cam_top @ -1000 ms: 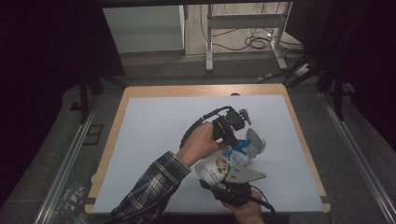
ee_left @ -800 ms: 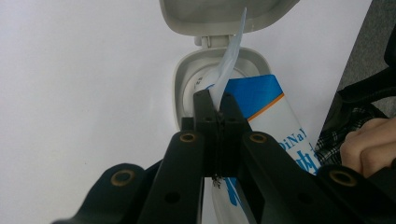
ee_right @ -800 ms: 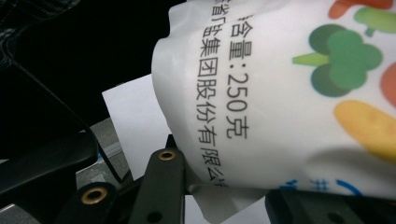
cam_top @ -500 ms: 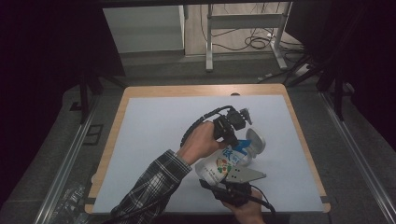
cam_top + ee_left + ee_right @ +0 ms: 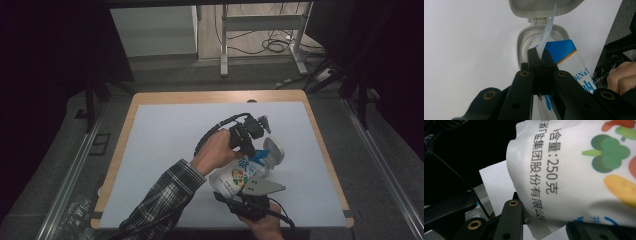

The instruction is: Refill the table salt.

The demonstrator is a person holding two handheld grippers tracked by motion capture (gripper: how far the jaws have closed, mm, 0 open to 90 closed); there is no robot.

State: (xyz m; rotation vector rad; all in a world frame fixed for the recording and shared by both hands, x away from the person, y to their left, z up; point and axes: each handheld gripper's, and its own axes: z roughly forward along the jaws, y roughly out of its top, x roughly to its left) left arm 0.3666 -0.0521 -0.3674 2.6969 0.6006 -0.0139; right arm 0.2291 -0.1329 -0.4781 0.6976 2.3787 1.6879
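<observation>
A soft white plastic pouch printed with blue panels and coloured vegetable pictures [image 5: 243,172] is seen lying on its side on the pale grey table mat [image 5: 165,145], towards the near right part of it. The pouch's bottom end is gripped by the right gripper [image 5: 246,200], whose jaws are closed partway onto the crumpled white film; in the right gripper view that film [image 5: 574,170] is bulged above the black jaws. At the far end, the grey oval flip-top lid [image 5: 544,6] is swung fully back from the grey cap base [image 5: 522,42]. The left gripper [image 5: 539,56] is pressed fully closed, and a thin pale translucent tab [image 5: 547,32] rising from the cap opening is pinched between its tips. In the high view the left gripper [image 5: 250,137] is held right at the cap, and a checked sleeve [image 5: 160,200] is laid across the mat.
</observation>
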